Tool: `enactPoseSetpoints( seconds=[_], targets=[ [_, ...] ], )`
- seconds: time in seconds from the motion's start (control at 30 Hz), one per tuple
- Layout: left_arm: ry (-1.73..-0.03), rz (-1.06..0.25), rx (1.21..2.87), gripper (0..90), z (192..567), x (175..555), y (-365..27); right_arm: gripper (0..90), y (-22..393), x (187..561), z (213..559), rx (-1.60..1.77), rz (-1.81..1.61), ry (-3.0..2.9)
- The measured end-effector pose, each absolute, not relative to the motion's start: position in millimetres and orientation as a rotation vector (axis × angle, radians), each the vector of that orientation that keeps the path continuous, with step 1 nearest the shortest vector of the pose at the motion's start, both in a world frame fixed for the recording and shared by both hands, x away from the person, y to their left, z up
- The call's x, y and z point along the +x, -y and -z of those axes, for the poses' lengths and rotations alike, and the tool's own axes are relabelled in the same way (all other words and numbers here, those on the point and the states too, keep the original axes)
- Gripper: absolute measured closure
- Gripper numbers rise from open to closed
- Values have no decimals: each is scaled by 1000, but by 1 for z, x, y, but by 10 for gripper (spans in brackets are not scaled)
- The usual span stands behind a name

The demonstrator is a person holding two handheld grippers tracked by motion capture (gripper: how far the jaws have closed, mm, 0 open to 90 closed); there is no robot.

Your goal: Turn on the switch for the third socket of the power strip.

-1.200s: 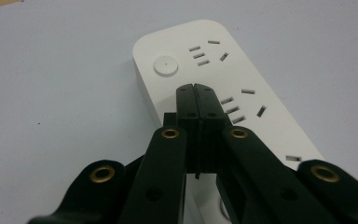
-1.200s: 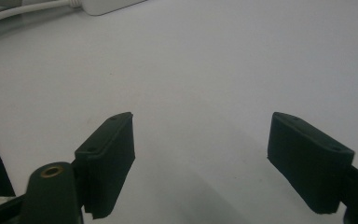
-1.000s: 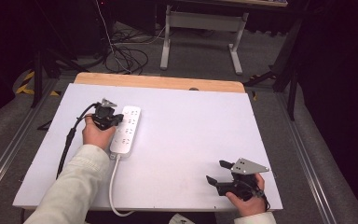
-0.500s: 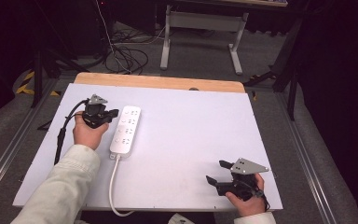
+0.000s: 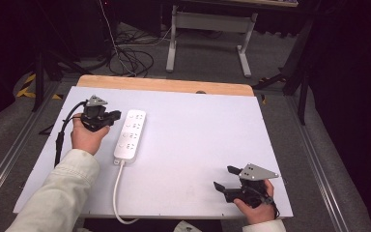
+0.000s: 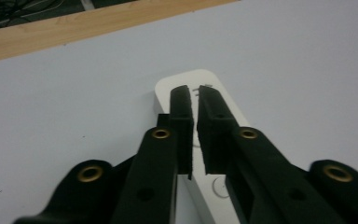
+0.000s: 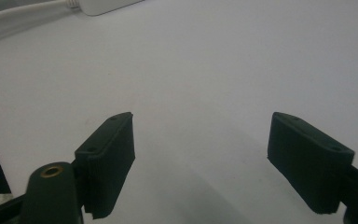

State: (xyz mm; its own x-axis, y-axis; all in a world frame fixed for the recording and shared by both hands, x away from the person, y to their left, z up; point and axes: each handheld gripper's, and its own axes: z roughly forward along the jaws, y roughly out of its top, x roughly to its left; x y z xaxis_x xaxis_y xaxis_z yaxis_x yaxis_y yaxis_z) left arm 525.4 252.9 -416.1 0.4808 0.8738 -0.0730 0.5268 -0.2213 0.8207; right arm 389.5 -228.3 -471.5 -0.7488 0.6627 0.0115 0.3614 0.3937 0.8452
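You have one white power strip on the worktop (left of centre), plus two hand-held grippers: left hand-held gripper, right hand-held gripper.

Evenly lit white table top under soft overhead light, dark and murky surroundings beyond. Faint, diffuse shadows beneath the right gripper jaws in the right gripper view. Slightly soft, grainy high view. Blurred near jaws of the left gripper, mild glare on the white power strip. No harsh reflections.

White power strip flat on table
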Motion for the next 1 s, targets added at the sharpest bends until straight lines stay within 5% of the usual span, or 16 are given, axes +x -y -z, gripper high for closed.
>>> enactPoseSetpoints(
  seconds=[0.37, 1.0],
  targets=[
    [-1121, -493, 1819, 597, 399, 510, -259, 238, 229, 389, 471, 894, -1294, -2323],
    [-979, -383, 1795, 337, 365, 458, -273, 238, 229, 389, 470, 896, -1303, -2318]
  ],
)
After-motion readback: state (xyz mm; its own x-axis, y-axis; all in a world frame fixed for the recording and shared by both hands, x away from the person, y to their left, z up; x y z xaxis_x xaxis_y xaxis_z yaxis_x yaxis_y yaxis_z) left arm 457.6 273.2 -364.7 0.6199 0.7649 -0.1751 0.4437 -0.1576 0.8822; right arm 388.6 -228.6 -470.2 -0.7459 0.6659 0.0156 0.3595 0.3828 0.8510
